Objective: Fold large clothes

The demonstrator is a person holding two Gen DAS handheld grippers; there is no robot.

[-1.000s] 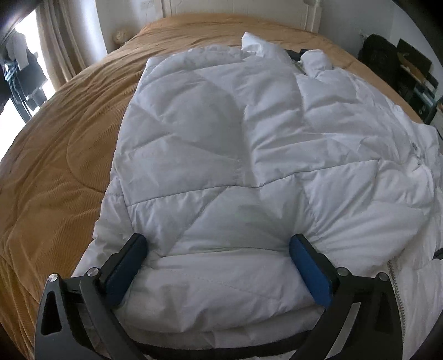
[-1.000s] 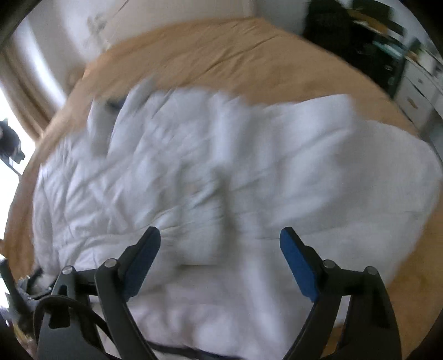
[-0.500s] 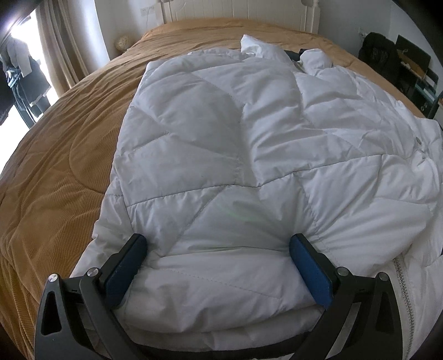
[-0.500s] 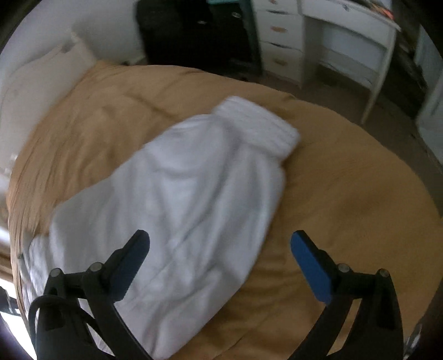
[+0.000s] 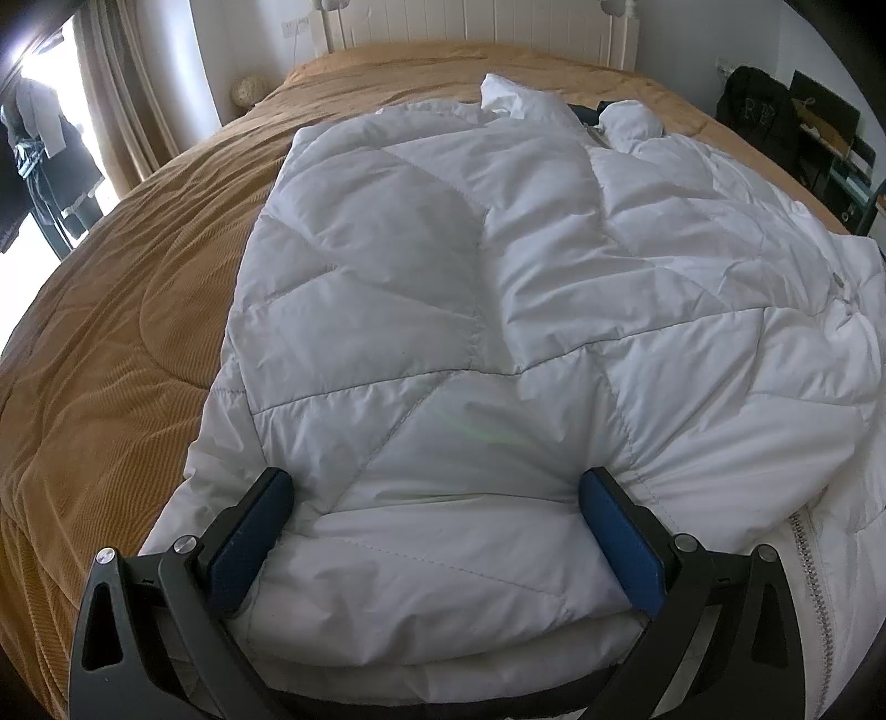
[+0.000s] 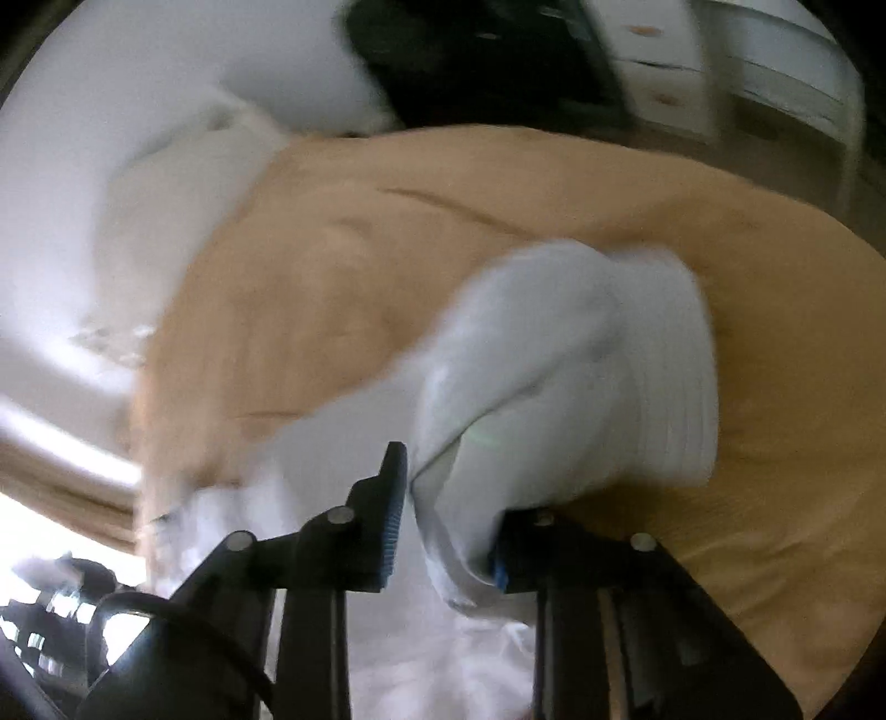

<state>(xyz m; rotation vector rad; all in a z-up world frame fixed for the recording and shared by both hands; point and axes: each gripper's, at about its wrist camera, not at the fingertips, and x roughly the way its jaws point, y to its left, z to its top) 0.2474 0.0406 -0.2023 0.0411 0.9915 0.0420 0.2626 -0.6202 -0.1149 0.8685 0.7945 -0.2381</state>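
Observation:
A white quilted puffer jacket (image 5: pixel 498 277) lies spread on a bed with an ochre bedspread (image 5: pixel 111 360). My left gripper (image 5: pixel 437 482) stands wide open at the jacket's near folded edge. Its blue pads (image 5: pixel 249 537) sink into the puffy fabric on either side of a bulge. In the blurred right wrist view, the jacket's sleeve (image 6: pixel 554 354) with its ribbed cuff (image 6: pixel 675 399) runs out over the bedspread (image 6: pixel 332 277). The jaws of my right gripper (image 6: pixel 448 498) are closing, with the sleeve fabric pinched between them just behind the cuff.
A white headboard (image 5: pixel 470 22) stands at the far end of the bed. Black bags and shelves (image 5: pixel 764 116) are at the right, and a curtain (image 5: pixel 111 83) hangs by a bright window at the left. White drawers (image 6: pixel 692 72) and a black bag (image 6: pixel 470 55) stand beyond the bed's side.
My right gripper swept from over the jacket body out along the sleeve, rolled, and went from wide open to closed on the sleeve near the cuff. The left gripper stayed still.

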